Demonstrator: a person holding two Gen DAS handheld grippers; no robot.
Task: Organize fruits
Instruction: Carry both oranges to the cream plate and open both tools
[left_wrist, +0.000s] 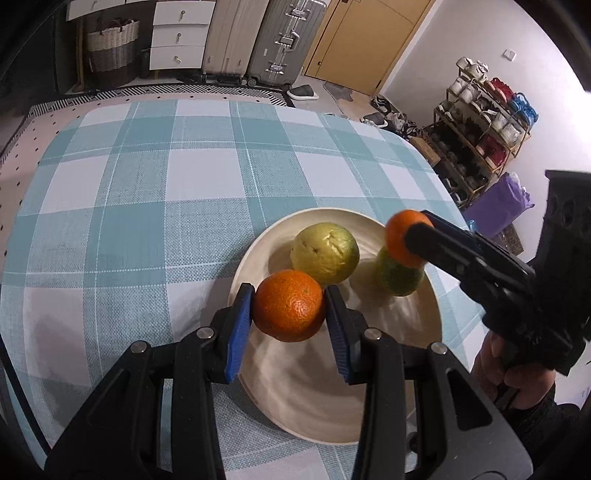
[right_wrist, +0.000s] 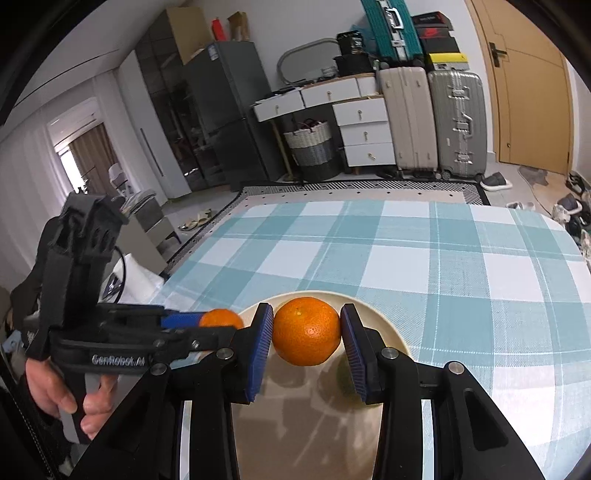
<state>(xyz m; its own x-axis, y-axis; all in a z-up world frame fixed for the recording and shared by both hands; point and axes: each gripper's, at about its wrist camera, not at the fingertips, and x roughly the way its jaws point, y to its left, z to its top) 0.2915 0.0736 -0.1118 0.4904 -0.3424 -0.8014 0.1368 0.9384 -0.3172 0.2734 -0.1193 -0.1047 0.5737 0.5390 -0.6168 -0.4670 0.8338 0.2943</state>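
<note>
My left gripper (left_wrist: 289, 314), black with blue ribbed pads, is closed partway around a round orange mandarin (left_wrist: 289, 310), both pads pressed against its sides, and the fruit hangs above the near part of a wide cream-coloured round plate (left_wrist: 295, 398). That plate sits on the counter (left_wrist: 129, 192), which is covered by a teal and white checked cloth. On the plate lie a lumpy yellow-green guava-like fruit (left_wrist: 325, 254) and, to its right, a darker green oval fruit (left_wrist: 397, 275); the two lie near each other but apart.

My right gripper (right_wrist: 306, 338) is likewise narrowed onto a second round orange mandarin (right_wrist: 306, 331), gripped between its blue pads over the far part of the same plate (right_wrist: 391, 328). From the left wrist view this second mandarin (left_wrist: 406, 236) sits just above the dark green fruit, with the black fingers of my right gripper (left_wrist: 417, 238) reaching in from the right and my hand (left_wrist: 513, 373) around the handle below. From the right wrist view my left gripper (right_wrist: 221, 323) comes in from the left with its own mandarin (right_wrist: 221, 319) showing at the tip, and my other hand (right_wrist: 70, 398) wraps its grip
</note>
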